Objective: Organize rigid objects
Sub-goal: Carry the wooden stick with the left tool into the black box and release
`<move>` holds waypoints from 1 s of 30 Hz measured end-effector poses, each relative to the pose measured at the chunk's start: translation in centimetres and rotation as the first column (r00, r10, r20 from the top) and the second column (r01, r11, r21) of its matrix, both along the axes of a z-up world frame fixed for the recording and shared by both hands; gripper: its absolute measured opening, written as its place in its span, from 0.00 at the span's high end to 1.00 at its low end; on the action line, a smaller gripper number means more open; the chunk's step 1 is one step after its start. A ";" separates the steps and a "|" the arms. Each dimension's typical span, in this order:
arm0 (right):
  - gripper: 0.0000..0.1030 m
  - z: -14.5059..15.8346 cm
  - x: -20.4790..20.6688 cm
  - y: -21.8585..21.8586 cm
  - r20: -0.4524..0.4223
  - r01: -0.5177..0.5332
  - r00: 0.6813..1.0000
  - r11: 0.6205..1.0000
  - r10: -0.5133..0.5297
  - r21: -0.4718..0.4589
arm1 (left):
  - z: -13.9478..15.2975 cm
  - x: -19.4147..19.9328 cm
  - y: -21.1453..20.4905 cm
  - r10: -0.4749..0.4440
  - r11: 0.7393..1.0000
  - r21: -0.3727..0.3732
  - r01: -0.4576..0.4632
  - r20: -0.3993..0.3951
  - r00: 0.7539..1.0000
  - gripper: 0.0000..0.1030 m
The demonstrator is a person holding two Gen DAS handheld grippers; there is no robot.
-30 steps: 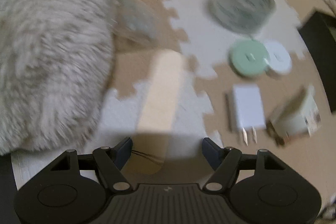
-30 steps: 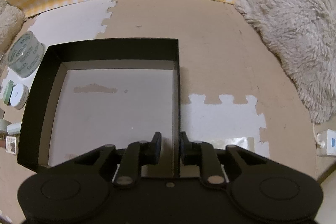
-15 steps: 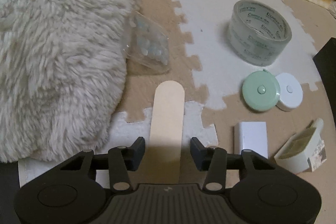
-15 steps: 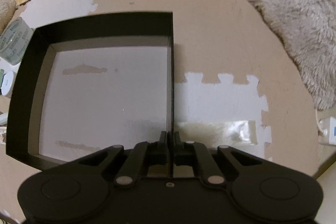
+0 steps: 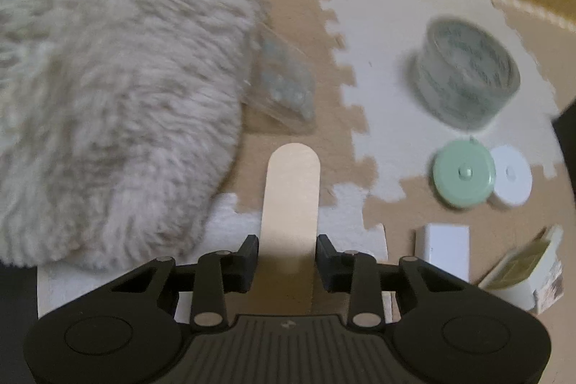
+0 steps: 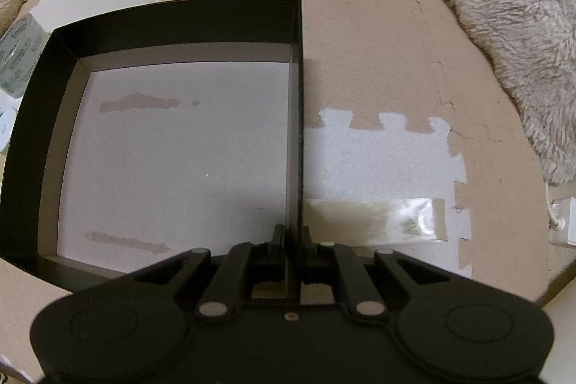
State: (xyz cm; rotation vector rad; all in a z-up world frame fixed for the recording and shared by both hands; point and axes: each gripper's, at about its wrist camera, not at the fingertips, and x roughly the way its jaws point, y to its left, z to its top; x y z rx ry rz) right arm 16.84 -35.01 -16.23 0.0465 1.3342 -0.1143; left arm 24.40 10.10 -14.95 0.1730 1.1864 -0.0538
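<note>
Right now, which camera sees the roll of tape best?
The left wrist view: the whole tape roll shows there, though blurred. The right wrist view catches only a slice at its left edge, cut off beside the black box.

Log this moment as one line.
left gripper: closing around flat wooden stick | right gripper: shut on black box wall
</note>
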 end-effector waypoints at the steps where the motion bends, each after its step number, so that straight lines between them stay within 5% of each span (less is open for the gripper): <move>1: 0.94 0.0 -0.1 -0.1 0.003 -0.002 1.000 1.000 0.002 0.003 | 0.7 -0.1 0.3 0.023 0.999 -0.029 -0.022 0.023 0.999 0.65; 10: 0.96 -0.1 -0.8 -0.7 0.041 -0.042 0.998 0.998 0.040 0.042 | 5.6 -2.1 -0.2 0.127 0.964 -0.250 -0.094 0.122 0.984 0.65; 20: 0.96 -0.2 -1.0 -1.3 0.062 -0.036 0.998 0.996 0.031 0.087 | 9.3 -4.7 -9.0 0.053 0.883 -0.468 0.037 0.177 0.983 0.65; 30: 0.96 -0.2 -1.0 -1.5 0.067 0.004 0.998 0.995 -0.010 0.100 | 6.0 -5.6 -22.2 -0.054 0.820 -0.563 0.102 0.101 0.993 0.65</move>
